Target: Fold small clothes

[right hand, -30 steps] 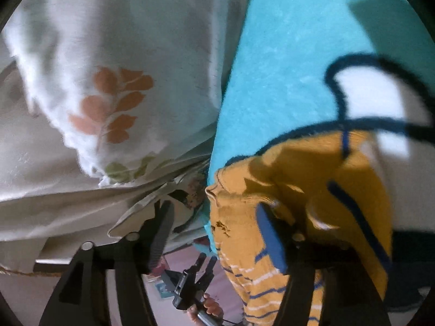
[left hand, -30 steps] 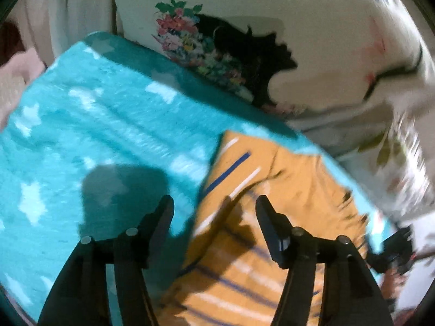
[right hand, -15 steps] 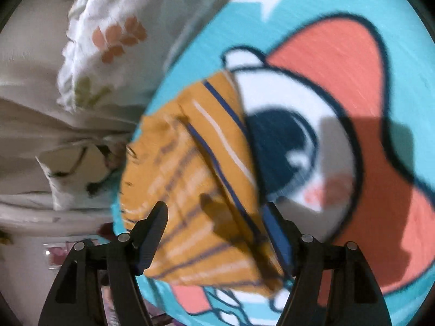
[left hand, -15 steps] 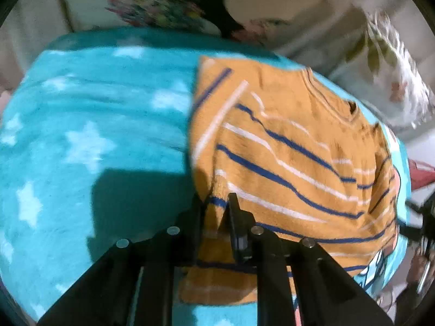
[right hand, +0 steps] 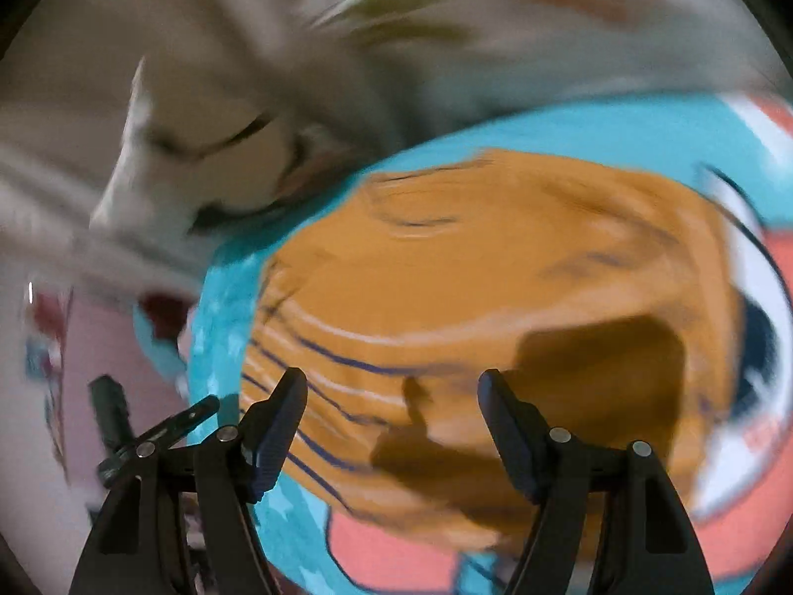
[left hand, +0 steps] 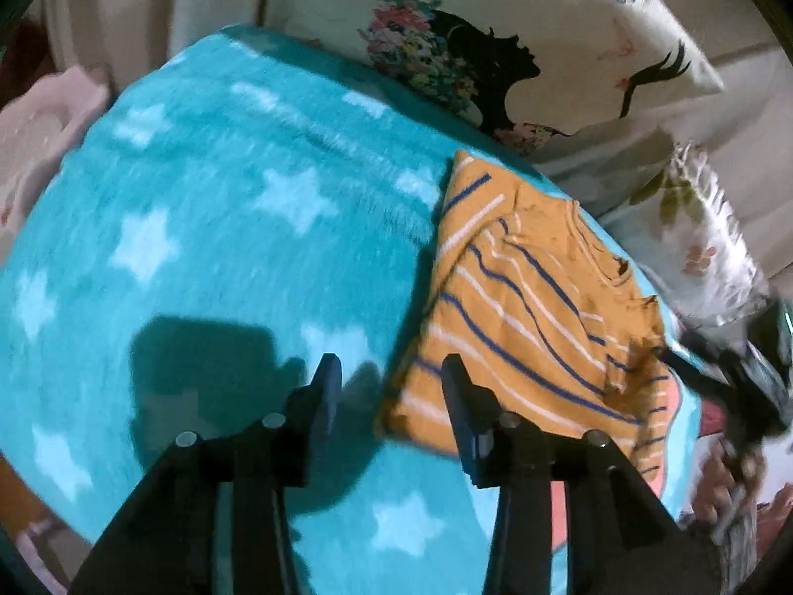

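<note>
Since half a second ago our left tool (left hand: 391,377) has let go of the striped shirt (left hand: 535,312) and drawn back; its jaws are opening with nothing between them; the shirt lies folded on the teal blanket (left hand: 198,228) beside the pillows (left hand: 570,49); our right tool (right hand: 391,386) hangs wide open above it, gripping nothing; we judge this fold finished, perhaps one more to come.

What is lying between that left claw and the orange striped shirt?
Nothing but bare turquoise star blanket, as the left wrist view shows; the opening left claw sits empty beside the shirt.
</note>
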`<state>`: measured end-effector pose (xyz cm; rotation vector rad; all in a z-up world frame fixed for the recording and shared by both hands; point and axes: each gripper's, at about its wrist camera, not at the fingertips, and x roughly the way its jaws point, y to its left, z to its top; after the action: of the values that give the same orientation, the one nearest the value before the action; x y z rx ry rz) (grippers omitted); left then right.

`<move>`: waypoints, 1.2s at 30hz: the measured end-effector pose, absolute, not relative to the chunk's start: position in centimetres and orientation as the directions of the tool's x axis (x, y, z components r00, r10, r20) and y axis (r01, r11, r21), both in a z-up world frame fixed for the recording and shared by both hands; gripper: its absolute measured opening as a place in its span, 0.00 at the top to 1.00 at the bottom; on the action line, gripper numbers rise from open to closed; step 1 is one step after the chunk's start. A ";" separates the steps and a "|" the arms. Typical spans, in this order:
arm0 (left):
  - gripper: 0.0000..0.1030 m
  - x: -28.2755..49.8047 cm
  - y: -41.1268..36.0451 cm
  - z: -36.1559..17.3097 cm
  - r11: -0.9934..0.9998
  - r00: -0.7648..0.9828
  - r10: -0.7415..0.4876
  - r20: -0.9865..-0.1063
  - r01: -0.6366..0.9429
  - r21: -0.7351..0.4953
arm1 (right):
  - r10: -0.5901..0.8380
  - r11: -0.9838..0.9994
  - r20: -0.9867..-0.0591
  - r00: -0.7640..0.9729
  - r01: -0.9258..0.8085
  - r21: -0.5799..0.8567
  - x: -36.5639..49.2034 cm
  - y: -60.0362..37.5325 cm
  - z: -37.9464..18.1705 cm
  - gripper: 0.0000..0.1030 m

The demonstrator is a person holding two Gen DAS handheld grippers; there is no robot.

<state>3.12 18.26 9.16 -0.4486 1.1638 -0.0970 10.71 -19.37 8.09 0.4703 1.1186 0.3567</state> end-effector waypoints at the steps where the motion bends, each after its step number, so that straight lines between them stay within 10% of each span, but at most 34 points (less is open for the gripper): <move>1: 0.60 2.2 18.3 9.3 0.904 0.403 -0.302 -0.864 -0.166 -0.393 | 0.502 0.853 -0.777 0.380 -0.070 0.517 12.1 -17.6 7.9 0.26; 9: 0.55 -2.7 19.2 8.3 0.903 0.368 -0.238 -0.899 -0.257 -0.345 | 0.375 0.922 -0.876 0.304 -0.222 0.317 20.7 -7.0 3.7 0.28; 13: 0.55 -4.0 21.1 7.6 0.872 0.379 -0.220 -0.899 -0.336 -0.355 | 0.288 0.943 -0.908 0.304 -0.254 0.214 21.8 -5.4 2.2 0.84; 15: 0.55 -4.7 22.0 7.2 0.855 0.381 -0.215 -0.899 -0.372 -0.362 | 0.285 0.941 -0.907 0.312 -0.271 0.202 21.8 -5.2 3.1 0.94; 31: 0.51 -5.4 21.0 6.7 0.862 0.359 -0.227 -0.905 -0.358 -0.359 | 0.242 0.939 -0.898 0.368 -0.321 0.122 25.4 1.4 3.4 0.93; 36: 0.47 -3.1 19.8 7.3 0.882 0.366 -0.264 -0.892 -0.283 -0.377 | 0.366 0.920 -0.840 0.401 -0.291 0.261 22.5 -4.5 10.1 0.62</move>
<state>-3.13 19.76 7.26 -0.5223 1.2117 0.0129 22.55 -4.48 10.11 0.0771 1.0809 0.4156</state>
